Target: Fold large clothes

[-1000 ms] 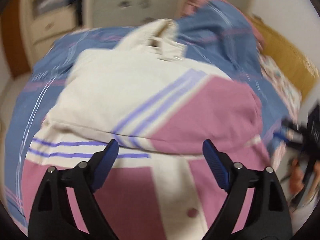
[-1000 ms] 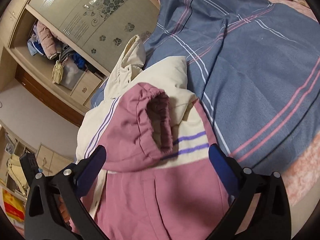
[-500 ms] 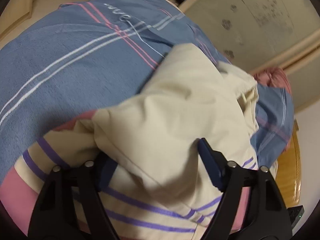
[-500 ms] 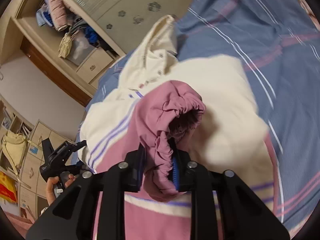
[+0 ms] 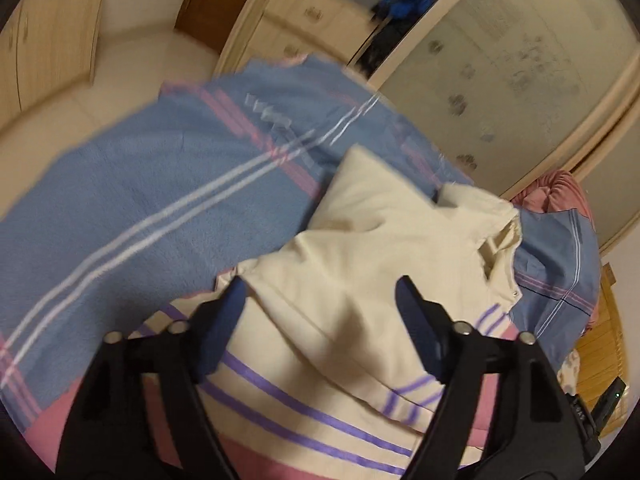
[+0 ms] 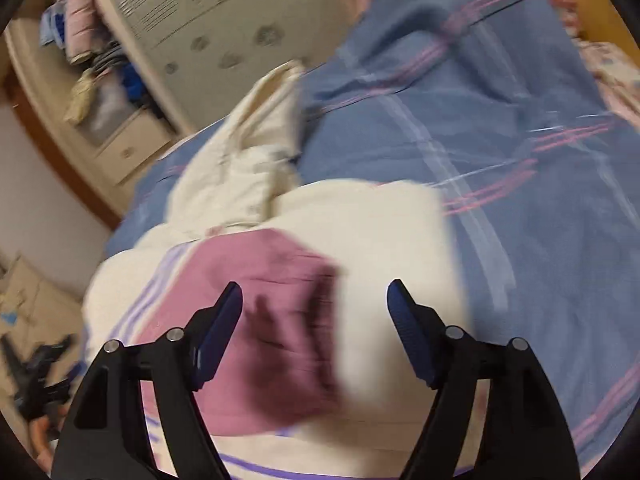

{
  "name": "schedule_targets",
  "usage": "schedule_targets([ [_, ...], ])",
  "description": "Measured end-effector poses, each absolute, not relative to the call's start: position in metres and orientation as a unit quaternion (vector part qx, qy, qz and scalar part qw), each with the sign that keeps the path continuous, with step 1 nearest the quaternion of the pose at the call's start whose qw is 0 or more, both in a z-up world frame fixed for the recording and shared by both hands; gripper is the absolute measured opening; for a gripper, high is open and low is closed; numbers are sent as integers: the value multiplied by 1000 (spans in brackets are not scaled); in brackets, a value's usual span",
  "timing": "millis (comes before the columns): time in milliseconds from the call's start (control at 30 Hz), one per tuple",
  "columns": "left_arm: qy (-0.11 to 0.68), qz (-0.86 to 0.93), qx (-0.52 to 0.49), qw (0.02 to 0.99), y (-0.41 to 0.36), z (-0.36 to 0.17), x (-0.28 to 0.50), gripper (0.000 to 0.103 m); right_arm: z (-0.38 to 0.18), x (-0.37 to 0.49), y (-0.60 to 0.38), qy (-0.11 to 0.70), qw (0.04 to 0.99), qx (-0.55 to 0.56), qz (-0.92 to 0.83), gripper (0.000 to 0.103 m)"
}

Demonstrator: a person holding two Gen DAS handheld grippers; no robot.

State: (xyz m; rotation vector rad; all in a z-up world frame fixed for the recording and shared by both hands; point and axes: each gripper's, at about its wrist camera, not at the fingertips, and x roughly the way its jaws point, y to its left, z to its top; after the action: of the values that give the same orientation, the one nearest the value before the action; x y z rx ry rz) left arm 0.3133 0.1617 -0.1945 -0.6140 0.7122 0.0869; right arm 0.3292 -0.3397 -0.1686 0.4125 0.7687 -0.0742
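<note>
A cream, pink and purple-striped jacket (image 5: 360,264) lies on a blue plaid blanket (image 5: 132,200) on a bed. In the left wrist view my left gripper (image 5: 320,300) is open, its jaws wide apart just above the jacket's folded cream part. In the right wrist view the jacket (image 6: 384,240) shows its pink sleeve cuff (image 6: 280,300) lying across the cream body. My right gripper (image 6: 314,304) is open over that cuff and holds nothing. The view is blurred by motion.
A wardrobe with frosted doors (image 5: 500,60) and open shelves of clothes (image 6: 100,60) stands beyond the bed. The wooden bed frame (image 5: 600,360) is at the right. A tripod-like black object (image 6: 32,372) is at the left on the floor.
My right gripper, shut on the pink cuff half a second ago, has opened and let it drop onto the jacket. My left gripper has pulled back a little and stays open.
</note>
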Motion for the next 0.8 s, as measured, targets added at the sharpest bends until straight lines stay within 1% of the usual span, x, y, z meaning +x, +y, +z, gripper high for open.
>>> schedule_targets([
  [33, 328, 34, -276, 903, 154, -183, 305, 80, -166, 315, -346, 348, 915, 202, -41, 75],
  [67, 320, 18, -252, 913, 142, -172, 301, 80, -162, 302, -346, 326, 923, 206, -20, 70],
  [100, 323, -4, -223, 920, 125, -164, 302, 78, -159, 296, -341, 322, 925, 202, 5, 65],
  [133, 334, -25, -201, 921, 111, -160, 305, 75, -156, 294, -331, 328, 925, 190, 33, 53],
  [167, 347, -40, -189, 918, 101, -159, 308, 67, -156, 294, -322, 336, 923, 179, 51, 45],
  [200, 369, -57, -179, 910, 88, -162, 315, 62, -157, 296, -308, 351, 918, 164, 82, 40],
  [233, 386, -67, -175, 903, 82, -168, 319, 61, -160, 302, -296, 368, 911, 156, 104, 34],
  [267, 407, -72, -168, 895, 73, -177, 327, 61, -167, 310, -285, 387, 904, 148, 108, 34],
  [400, 448, -36, -131, 883, 63, -218, 360, 61, -202, 356, -268, 437, 890, 117, 61, 34],
  [433, 454, -34, -131, 881, 64, -226, 366, 62, -211, 369, -267, 447, 884, 123, 53, 32],
  [467, 456, -30, -131, 880, 65, -232, 373, 64, -218, 375, -265, 450, 883, 128, 45, 29],
  [533, 453, -16, -124, 883, 66, -234, 392, 67, -225, 399, -264, 446, 886, 122, 31, 29],
  [600, 453, 1, -127, 882, 69, -232, 405, 67, -230, 418, -262, 458, 883, 99, 25, 30],
  [633, 458, 6, -145, 877, 72, -229, 404, 67, -228, 419, -259, 467, 879, 91, 27, 31],
  [667, 456, 9, -170, 873, 75, -222, 398, 65, -220, 414, -258, 473, 876, 84, 37, 38],
  [700, 443, 4, -204, 873, 80, -212, 382, 73, -208, 406, -262, 468, 878, 88, 59, 47],
  [733, 426, -5, -224, 877, 83, -202, 367, 81, -197, 401, -262, 452, 883, 100, 75, 70],
  [767, 404, -12, -229, 885, 83, -192, 351, 91, -182, 392, -269, 420, 895, 119, 87, 90],
  [800, 389, -14, -224, 894, 80, -184, 339, 93, -159, 388, -280, 373, 914, 137, 85, 96],
])
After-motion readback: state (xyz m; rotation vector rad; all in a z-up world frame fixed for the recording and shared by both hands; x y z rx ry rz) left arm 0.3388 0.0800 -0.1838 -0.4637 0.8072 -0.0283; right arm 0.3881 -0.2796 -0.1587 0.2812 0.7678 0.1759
